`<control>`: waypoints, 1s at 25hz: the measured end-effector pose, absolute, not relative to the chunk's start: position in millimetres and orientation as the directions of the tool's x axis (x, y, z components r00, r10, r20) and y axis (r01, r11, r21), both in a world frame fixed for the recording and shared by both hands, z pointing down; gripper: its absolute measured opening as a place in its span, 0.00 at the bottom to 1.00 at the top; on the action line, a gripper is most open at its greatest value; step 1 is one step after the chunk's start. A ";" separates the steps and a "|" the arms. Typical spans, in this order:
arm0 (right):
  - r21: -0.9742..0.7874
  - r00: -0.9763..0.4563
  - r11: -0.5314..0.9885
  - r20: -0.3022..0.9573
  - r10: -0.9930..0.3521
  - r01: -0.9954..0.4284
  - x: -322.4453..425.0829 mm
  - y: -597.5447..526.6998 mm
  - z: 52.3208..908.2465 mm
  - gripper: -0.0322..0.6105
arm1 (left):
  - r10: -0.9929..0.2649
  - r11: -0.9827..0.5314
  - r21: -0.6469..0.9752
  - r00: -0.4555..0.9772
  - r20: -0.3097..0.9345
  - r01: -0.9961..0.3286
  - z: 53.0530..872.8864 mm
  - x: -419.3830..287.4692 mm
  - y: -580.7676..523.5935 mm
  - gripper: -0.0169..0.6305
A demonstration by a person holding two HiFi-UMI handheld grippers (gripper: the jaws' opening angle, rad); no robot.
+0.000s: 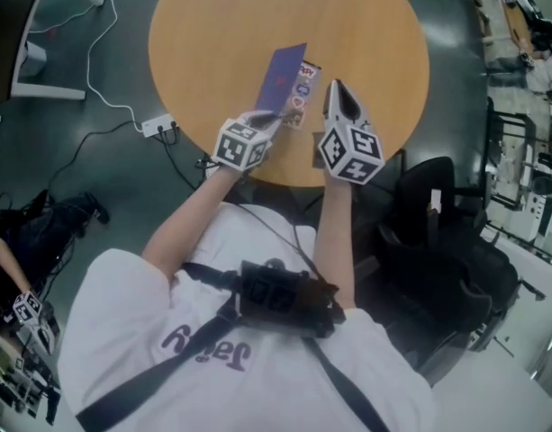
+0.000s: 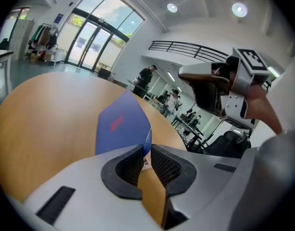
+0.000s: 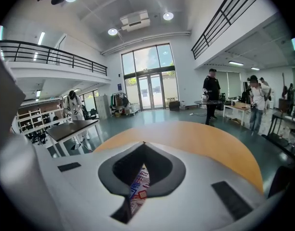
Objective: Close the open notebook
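Note:
The notebook lies open on the round wooden table (image 1: pixel 212 25). Its blue cover (image 1: pixel 283 77) is lifted and stands tilted above the patterned side (image 1: pixel 303 90). My left gripper (image 1: pixel 274 120) is shut on the near edge of that blue cover (image 2: pixel 119 124), which runs in between the pads of the left gripper (image 2: pixel 145 150). My right gripper (image 1: pixel 335 88) sits just right of the notebook, low over the table, with its tips together. In the right gripper view, the right gripper (image 3: pixel 144 146) holds nothing, and the patterned side (image 3: pixel 139 189) shows through the gap below the tips.
A black office chair (image 1: pixel 438 232) stands close at the right of the table. A power strip (image 1: pixel 158 125) with a white cable lies on the floor at the left. People (image 3: pixel 212 95) and other tables stand far off in the hall.

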State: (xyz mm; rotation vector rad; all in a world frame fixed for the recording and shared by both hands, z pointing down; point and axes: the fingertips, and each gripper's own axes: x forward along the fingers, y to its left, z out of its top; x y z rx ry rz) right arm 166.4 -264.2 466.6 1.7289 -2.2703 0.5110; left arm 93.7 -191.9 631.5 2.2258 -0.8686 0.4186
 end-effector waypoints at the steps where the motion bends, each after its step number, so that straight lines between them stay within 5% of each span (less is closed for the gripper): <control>1: -0.130 -0.261 0.227 0.397 -0.880 -0.965 170.1 -261.6 467.5 0.08 | -0.444 -0.534 0.497 0.727 0.524 -0.684 638.4 102.8 -190.0 0.12; 14: -0.152 -0.142 0.085 0.416 -0.898 -0.985 216.7 -229.3 481.2 0.08 | -0.265 -0.582 0.466 0.698 0.666 -0.666 708.0 156.8 -184.3 0.13; 25: -0.184 -0.137 0.071 0.373 -0.918 -0.980 213.7 -229.2 470.3 0.08 | -0.230 -0.669 0.448 0.738 0.634 -0.593 679.3 160.3 -169.1 0.15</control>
